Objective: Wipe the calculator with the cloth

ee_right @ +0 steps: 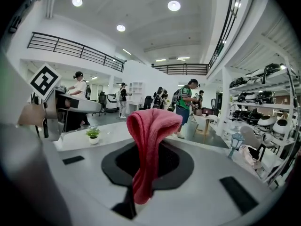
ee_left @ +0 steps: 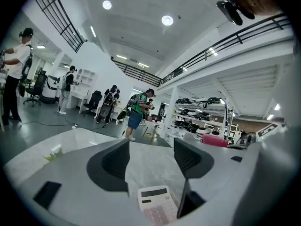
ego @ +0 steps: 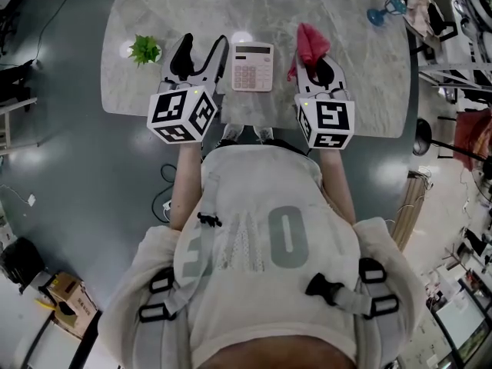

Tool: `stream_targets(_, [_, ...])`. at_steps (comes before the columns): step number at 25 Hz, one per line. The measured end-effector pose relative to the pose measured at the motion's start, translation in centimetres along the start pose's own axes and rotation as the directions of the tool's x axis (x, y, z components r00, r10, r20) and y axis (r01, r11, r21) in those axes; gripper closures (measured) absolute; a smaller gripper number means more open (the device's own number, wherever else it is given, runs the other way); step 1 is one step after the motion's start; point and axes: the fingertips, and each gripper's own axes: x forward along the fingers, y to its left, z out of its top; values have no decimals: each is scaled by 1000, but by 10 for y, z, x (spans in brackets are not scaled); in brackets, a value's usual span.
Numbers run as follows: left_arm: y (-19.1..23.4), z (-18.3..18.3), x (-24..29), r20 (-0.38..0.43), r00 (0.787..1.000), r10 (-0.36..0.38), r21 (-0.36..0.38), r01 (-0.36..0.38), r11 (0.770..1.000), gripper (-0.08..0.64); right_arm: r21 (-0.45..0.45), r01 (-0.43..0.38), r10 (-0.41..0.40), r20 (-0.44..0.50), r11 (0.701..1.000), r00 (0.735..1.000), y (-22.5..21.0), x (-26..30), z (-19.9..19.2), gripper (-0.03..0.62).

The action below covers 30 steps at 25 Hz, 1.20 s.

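Note:
A pale pink calculator [ego: 253, 66] lies flat on the marble table [ego: 346, 21], between my two grippers. My left gripper [ego: 204, 48] stands just left of it, jaws open and empty. In the left gripper view the calculator [ee_left: 157, 206] shows low down, by the right jaw, below the open gap of the left gripper [ee_left: 151, 159]. My right gripper [ego: 317, 61] is to the calculator's right, shut on a red cloth [ego: 310, 43]. The cloth [ee_right: 148, 145] stands up out of the right gripper [ee_right: 148, 166] and folds over, draping down in front of the jaws.
A small potted plant [ego: 144, 49] stands at the table's left end, left of the left gripper. A blue lantern-like object [ego: 382, 12] sits at the far right. The table's near edge runs just under the gripper cubes. People stand far off in the room.

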Motion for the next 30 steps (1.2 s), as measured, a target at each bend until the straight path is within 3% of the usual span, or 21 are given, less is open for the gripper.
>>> stream_targets(9, [-2,-14,2,-74,997,-13,15,14,1000,278,8,23,-23,-1,1000,1000,4,-10,-3,537])
stream_targets(15, [5,-51,9,-169,986,12,13,-10,1000,278,11,54,-54,-6,998,999,-1,-17,-6,537])
stream_targets(18, [5,-72,14,-233,972,13,51,-1,999,278,11,65,-64,-14,998,998,-4,-19,-7,537])
stream_targets(21, [7,-105,17,-330,944,11,91,20,996,278,14,71,-71,-24,997,997,-4,-20,-11,537])
stream_targets(30, [19,-205,2,-569,822,31,95,28,995,278,6,71,-71,-45,997,996,-1,-19,-15,537])
